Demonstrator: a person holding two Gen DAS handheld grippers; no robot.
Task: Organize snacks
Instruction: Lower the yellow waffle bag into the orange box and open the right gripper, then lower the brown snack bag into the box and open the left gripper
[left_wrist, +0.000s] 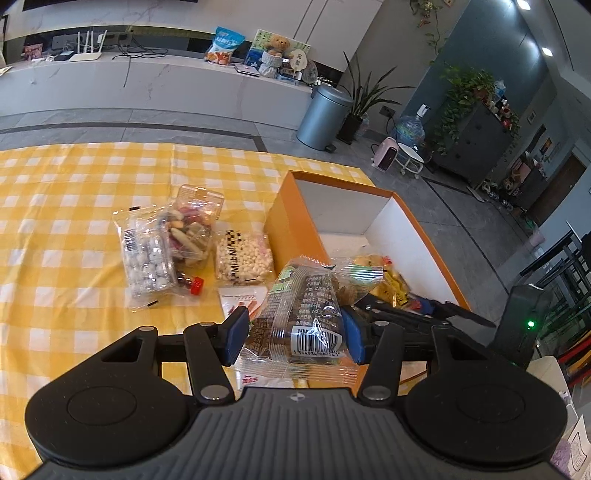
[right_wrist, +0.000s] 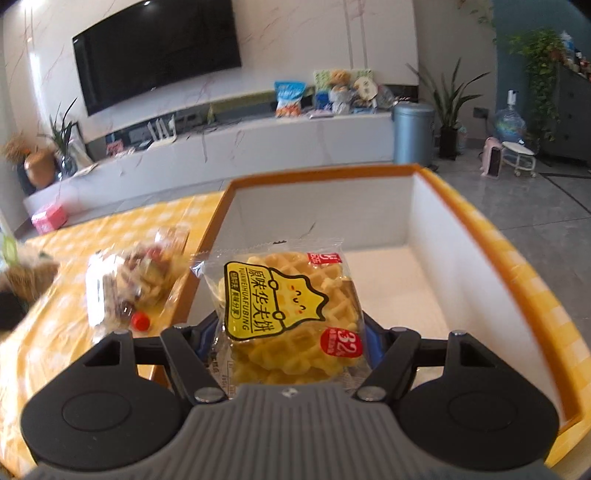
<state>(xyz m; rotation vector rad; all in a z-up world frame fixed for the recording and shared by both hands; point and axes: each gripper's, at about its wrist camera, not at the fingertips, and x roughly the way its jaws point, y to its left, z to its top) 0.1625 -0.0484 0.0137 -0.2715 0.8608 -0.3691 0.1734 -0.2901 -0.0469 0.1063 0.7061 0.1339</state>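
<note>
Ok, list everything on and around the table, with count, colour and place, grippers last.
Orange box: one, orange outside, white inside, open, on the table's right part.
Checked tablecloth: one, yellow and white, covering the table.
Waffle packet: one, yellow, held over the box.
Brown snack packet: one, clear wrap with barcode, held beside the box's near corner.
Clear snack packets: three, on the cloth left of the box: white sweets, mixed colours, pale puffs.
Flat packet: one, white and red, near the puffs.
Bin: one, grey-blue, on the floor behind.
Left gripper: shut on the brown snack packet.
Right gripper: shut on the waffle packet.
</note>
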